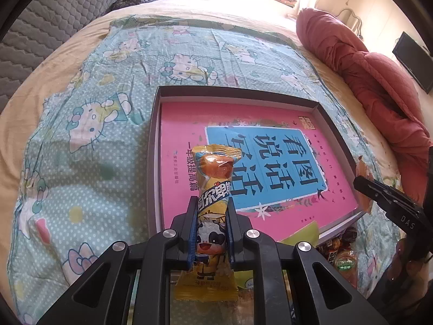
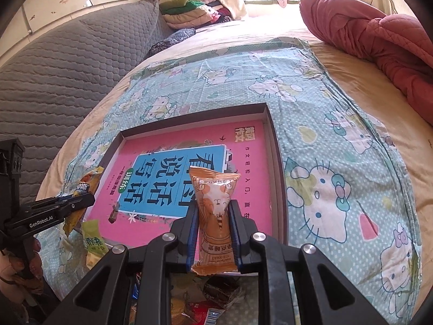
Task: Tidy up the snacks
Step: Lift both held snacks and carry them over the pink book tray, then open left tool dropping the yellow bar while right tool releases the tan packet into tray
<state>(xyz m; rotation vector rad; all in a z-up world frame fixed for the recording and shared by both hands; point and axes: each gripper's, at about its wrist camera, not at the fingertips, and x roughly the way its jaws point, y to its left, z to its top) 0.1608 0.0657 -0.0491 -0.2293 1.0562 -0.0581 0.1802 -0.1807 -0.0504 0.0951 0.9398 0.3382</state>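
A shallow dark-rimmed box (image 1: 153, 146) (image 2: 278, 162) lies on a cartoon-cat bedsheet, with a pink book (image 1: 178, 124) (image 2: 251, 140) flat inside it. My left gripper (image 1: 212, 203) is shut on a yellow snack packet with a cartoon cow (image 1: 213, 189), held upright over the box's near edge. My right gripper (image 2: 213, 205) is shut on an orange snack packet with a cat drawing (image 2: 215, 203), also upright above the box's near side. Each gripper shows in the other's view: the right gripper (image 1: 360, 182) at the right edge, the left gripper (image 2: 90, 199) at the left.
Several loose snack packets (image 2: 216, 295) (image 1: 341, 254) lie on the sheet just in front of the box, one green packet (image 2: 93, 241) among them. A red quilt (image 1: 379, 75) (image 2: 379, 32) is bunched at the right. A grey quilted headboard (image 2: 67, 59) stands at the left.
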